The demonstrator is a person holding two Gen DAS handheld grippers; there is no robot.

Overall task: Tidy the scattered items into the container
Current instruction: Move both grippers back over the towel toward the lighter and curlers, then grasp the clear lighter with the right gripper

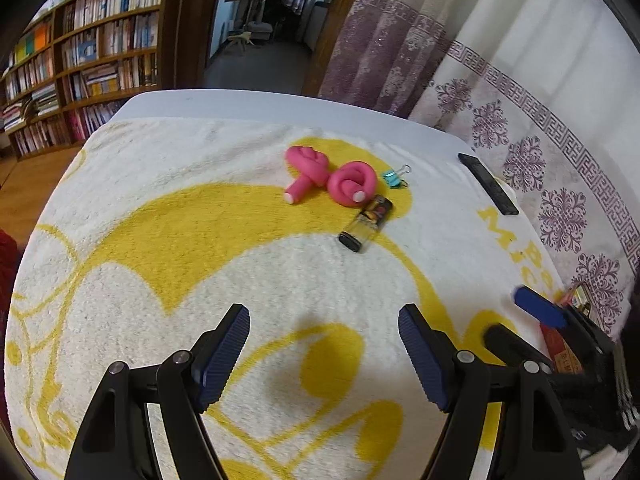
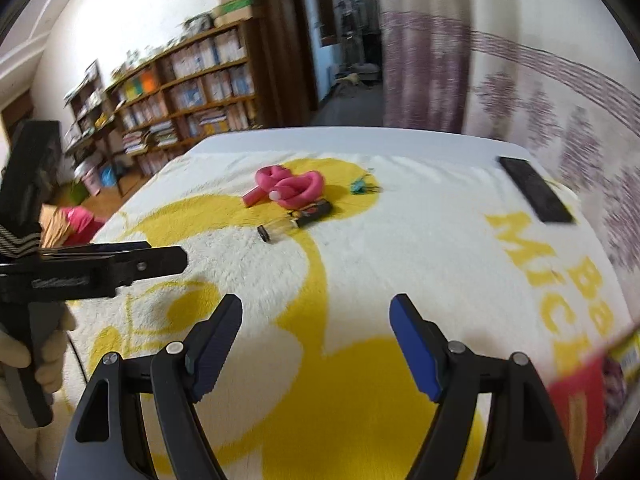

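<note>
**Bookshelves behind, a cluttered towel in front**

Bookshelves [image 1: 80,72] line the far wall, and patterned curtains [image 1: 520,128] hang along the right side of the room. Nearer, a worktop [image 1: 280,106] is covered by a white towel with yellow print [image 1: 240,240].

Toward the far side of the towel lie the scattered things — a pink foam curler [image 1: 306,172] knotted on itself, with a second pink curler [image 1: 352,184] coiled just beside it. A small teal binder clip [image 1: 396,178] sits right of the coil. A clear lighter with a dark cap [image 1: 366,224] lies just in front of the coil, close against it. A flat black bar [image 1: 488,184] rests near the towel's right edge, well apart from the rest.

Left tool [image 1: 324,344] hovers over bare towel, fingers spread, nothing between them. Right tool [image 2: 316,340] is likewise spread wide and empty; its picture is blurred. At the towel's near right corner something red and yellow [image 2: 580,400] shows — too blurred to tell whether it is the container.
</note>
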